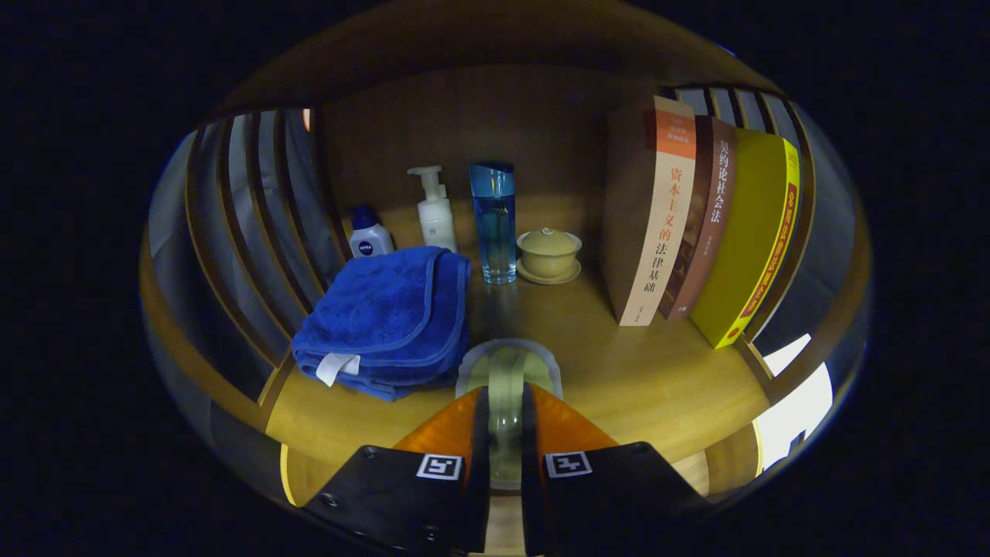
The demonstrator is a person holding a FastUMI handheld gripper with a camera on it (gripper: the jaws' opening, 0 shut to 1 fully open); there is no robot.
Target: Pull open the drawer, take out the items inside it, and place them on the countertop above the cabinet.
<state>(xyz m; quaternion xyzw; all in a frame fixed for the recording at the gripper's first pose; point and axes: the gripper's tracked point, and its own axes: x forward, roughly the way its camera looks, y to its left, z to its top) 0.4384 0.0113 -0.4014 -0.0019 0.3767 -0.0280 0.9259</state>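
A clear, pale green glass bottle or tumbler (506, 387) sits pinched between the two orange fingers of the gripper (506, 402), which press on it from either side. Its long axis runs straight ahead along the fingers, and its rounded end points away from the gripper, over the wooden desk (642, 379); whether it rests on the wood or is held just above it cannot be told. Just ahead and to the left of the fingers, nearly touching the glass item, lies a folded blue towel (387, 317) with a white tag at its near corner. Beyond the towel, at the back left, stand a small blue-capped lotion bottle (369, 232) and a white pump bottle (435, 210), side by side. Straight beyond the fingers a tall blue glass bottle (493, 220) stands upright, and just to its right sits a small yellowish lidded cup on a saucer (549, 254). Further right, three books (700, 220) stand upright with their spines facing the gripper, close together. The widest bare stretch of wood lies ahead and to the right of the fingers, between the glass item and the books. Slatted wooden side walls (247, 224) close in the space on left and right, a wooden panel backs it, and the desk's front edge curves just beside the fingers.
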